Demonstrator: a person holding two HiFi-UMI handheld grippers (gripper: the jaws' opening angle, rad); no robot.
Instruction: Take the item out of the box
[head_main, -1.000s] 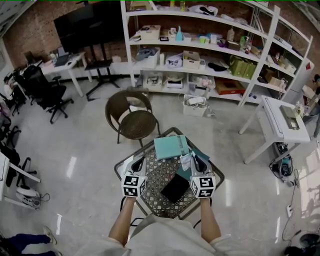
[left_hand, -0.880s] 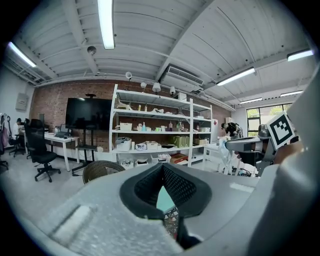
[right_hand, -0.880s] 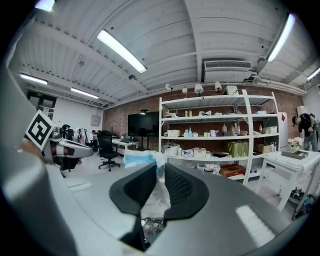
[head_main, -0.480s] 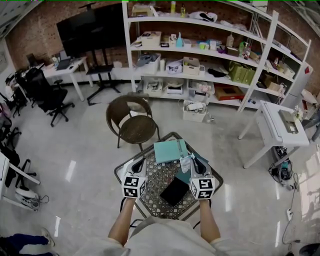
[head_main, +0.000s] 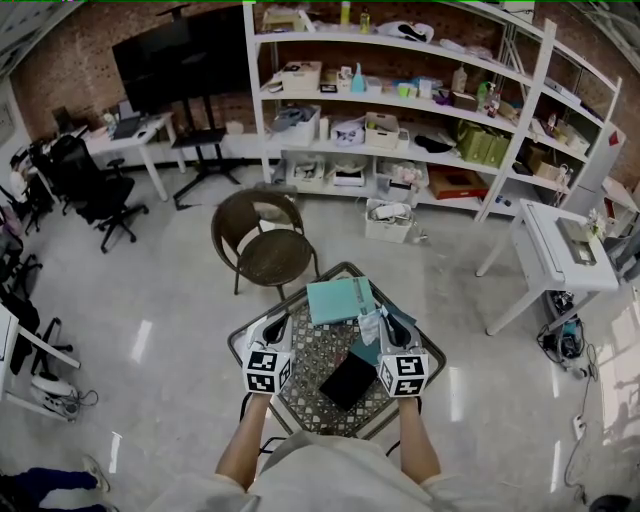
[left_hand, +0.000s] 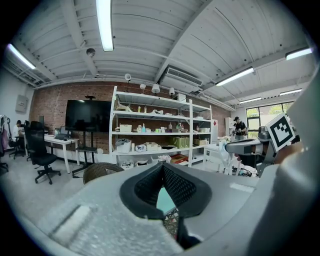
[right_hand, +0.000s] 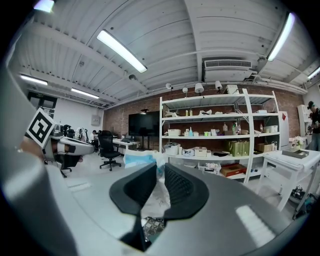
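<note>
**Gripping the crinkly packet over the box**

I have the item, a crinkly clear-plastic packet (right_hand: 141, 159) with a pale blue top, pinched in my right claw (right_hand: 161, 165). The two dark pads press on it from both sides, and the blue end pokes out past the tips. In the head view the packet hangs at the right side of the small patterned table (head_main: 312, 352), over the open teal box (head_main: 368, 350). A flat teal lid (head_main: 340, 298) lies at the table's far edge, just beside the box. A flat black slab (head_main: 349, 378) lies on the near part of the table, between my two arms.

My left claw (left_hand: 163, 165) sits at the table's left side with its tips together and nothing caught between them. Through the gap lower down I see only a sliver of teal lid and table pattern.

Beyond the table stands a round wicker chair (head_main: 262, 235). Behind that, a long white shelving unit (head_main: 400, 95) full of boxes and bottles lines a brick wall.
</note>
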